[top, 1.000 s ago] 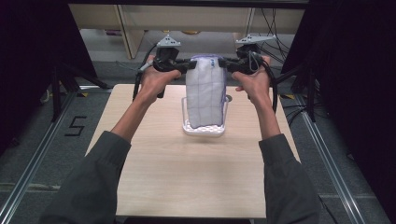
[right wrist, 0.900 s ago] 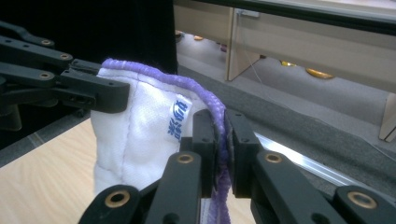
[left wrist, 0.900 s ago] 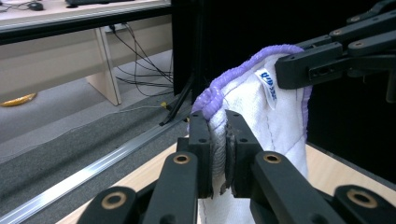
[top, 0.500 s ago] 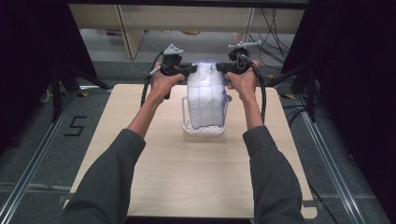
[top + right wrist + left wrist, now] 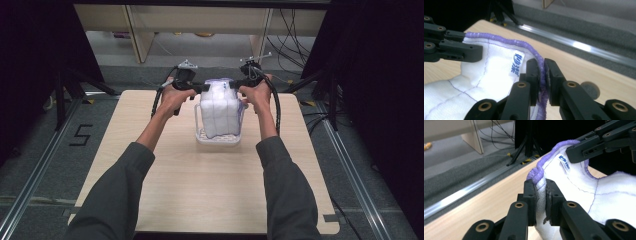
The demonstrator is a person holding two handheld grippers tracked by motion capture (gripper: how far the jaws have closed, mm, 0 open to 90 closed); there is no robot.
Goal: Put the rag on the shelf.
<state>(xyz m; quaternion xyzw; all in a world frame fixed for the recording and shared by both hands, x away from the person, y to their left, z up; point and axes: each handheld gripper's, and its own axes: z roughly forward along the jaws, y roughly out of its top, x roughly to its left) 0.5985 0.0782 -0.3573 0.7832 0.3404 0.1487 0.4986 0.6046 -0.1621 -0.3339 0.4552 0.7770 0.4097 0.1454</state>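
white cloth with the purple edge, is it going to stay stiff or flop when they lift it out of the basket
Probably floppy: the white cloth sags and folds between the left gripper and right gripper, which pinch only its purple hem. It looks quilted and light, so it should hang rather than hold shape. The small white basket may shift or tip if the cloth drags on it.

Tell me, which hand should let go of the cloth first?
Probably either; they mirror each other. The left hand-held gripper and right hand-held gripper each pinch the purple-edged white quilted cloth at a top corner, over the white plastic basket. Neither looks better placed.
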